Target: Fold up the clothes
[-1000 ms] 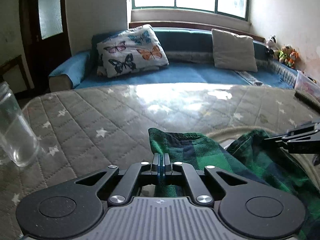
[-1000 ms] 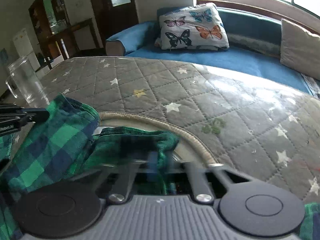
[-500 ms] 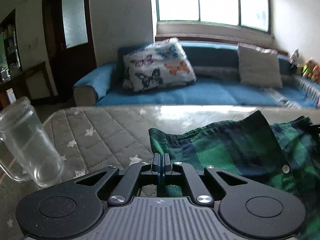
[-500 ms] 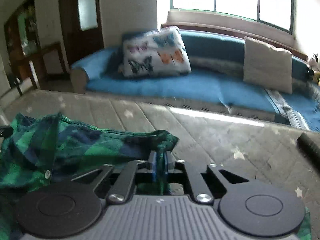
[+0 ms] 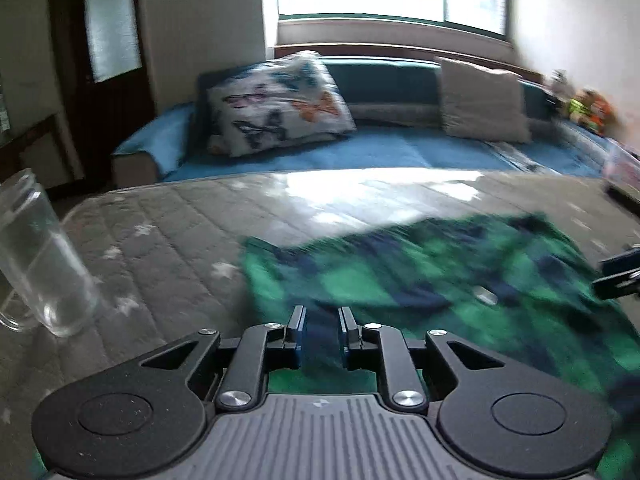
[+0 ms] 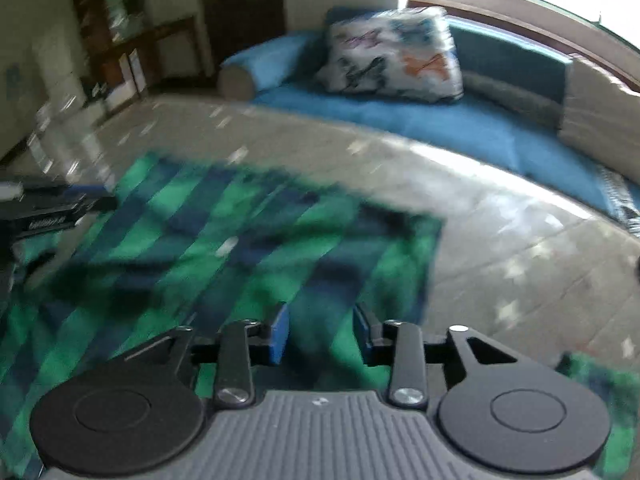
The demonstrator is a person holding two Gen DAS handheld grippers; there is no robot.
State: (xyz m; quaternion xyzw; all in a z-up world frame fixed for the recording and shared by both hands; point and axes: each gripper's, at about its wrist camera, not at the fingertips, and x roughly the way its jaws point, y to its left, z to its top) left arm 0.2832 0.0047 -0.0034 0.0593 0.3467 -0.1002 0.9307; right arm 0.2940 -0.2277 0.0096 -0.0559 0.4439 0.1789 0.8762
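A green and navy plaid shirt [image 5: 420, 272] lies spread flat on the grey quilted star-pattern table cover [image 5: 168, 240]. It also shows in the right wrist view [image 6: 224, 240]. My left gripper [image 5: 322, 320] is open just above the shirt's near left edge, holding nothing. My right gripper [image 6: 320, 328] is open above the shirt's near right part, also empty. Each gripper shows at the edge of the other's view: the right one at the right edge [image 5: 618, 276], the left one at the left edge [image 6: 48, 208]. Both views are motion-blurred.
A clear glass mug [image 5: 36, 256] stands on the cover to the left of the shirt. Beyond the table is a blue sofa [image 5: 360, 152] with a butterfly cushion [image 5: 276, 108] and a beige cushion [image 5: 484, 100]. Soft toys [image 5: 584, 106] sit at its right end.
Both grippers were shut on the shirt's edge and holding it up. Now both have opened and let go, and the shirt lies flat on the cover in front of them.
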